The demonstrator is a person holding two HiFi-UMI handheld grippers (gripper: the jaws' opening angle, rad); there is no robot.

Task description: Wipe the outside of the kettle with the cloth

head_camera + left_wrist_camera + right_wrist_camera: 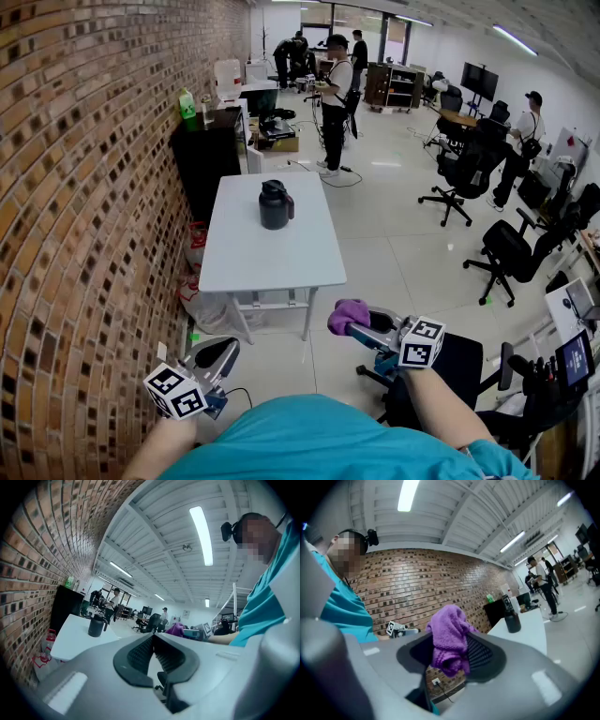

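A dark kettle (276, 204) stands upright on a white table (236, 255) by the brick wall; it also shows small in the left gripper view as the kettle (97, 625) and in the right gripper view as the kettle (513, 619). My right gripper (352, 320) is shut on a purple cloth (348, 314), held low near my body, well short of the table. The cloth (448, 637) bunches between the jaws. My left gripper (217, 356) hangs low at the left, shut with nothing in it; its jaws (153, 652) meet.
A brick wall (84, 206) runs along the left. A black cabinet (204, 159) stands behind the table. Bags (195, 246) lie on the floor by the table's left side. Office chairs (464, 169) and several people stand at the back and right.
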